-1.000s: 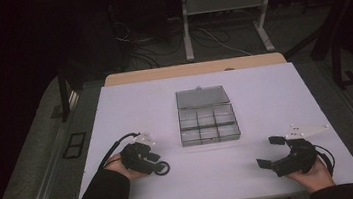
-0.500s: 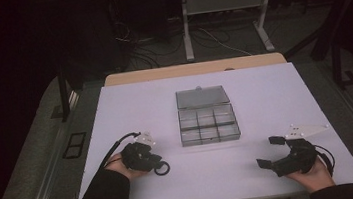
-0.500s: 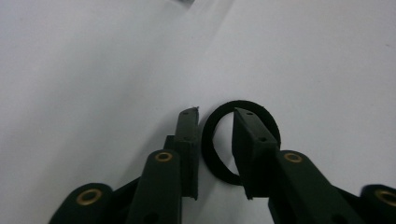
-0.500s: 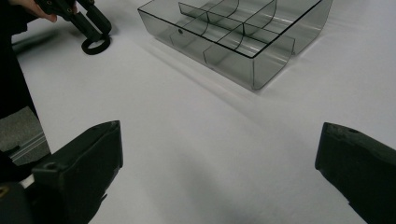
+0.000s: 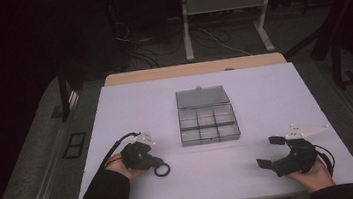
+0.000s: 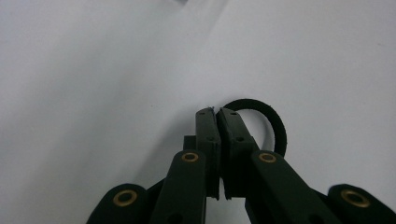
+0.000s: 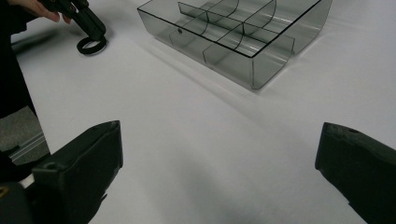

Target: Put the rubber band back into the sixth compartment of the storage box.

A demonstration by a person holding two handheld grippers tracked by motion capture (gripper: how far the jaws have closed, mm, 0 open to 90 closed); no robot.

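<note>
The step in hand looks like the pick-up of the black ring [image 5: 162, 170]: the left gripper [image 5: 155, 164] has its jaws pressed together on the rim of the ring, which lies flat on the white table [image 5: 265, 99] at about 7 o'clock from the clear compartment box [image 5: 208, 124]. In the left gripper view the ring [image 6: 261, 116] comes out from behind the closed jaw tips toward 1 o'clock, so only one side of its rim is pinched; I cannot tell if it is already lifted from the surface. The right gripper [image 5: 267, 152] rests near the table edge at about 5 o'clock from the box, its jaws wide apart and holding nothing. The next move, I judge, is to raise the ring and carry it toward 1 o'clock to one of the open compartments, and this needs a firm pinch because the ring may swing or slip. The ring is thin, matte black and round, probably rubber. The box [image 7: 233, 32] is smoky transparent plastic with curved dividers, its lid lying open behind.
</note>
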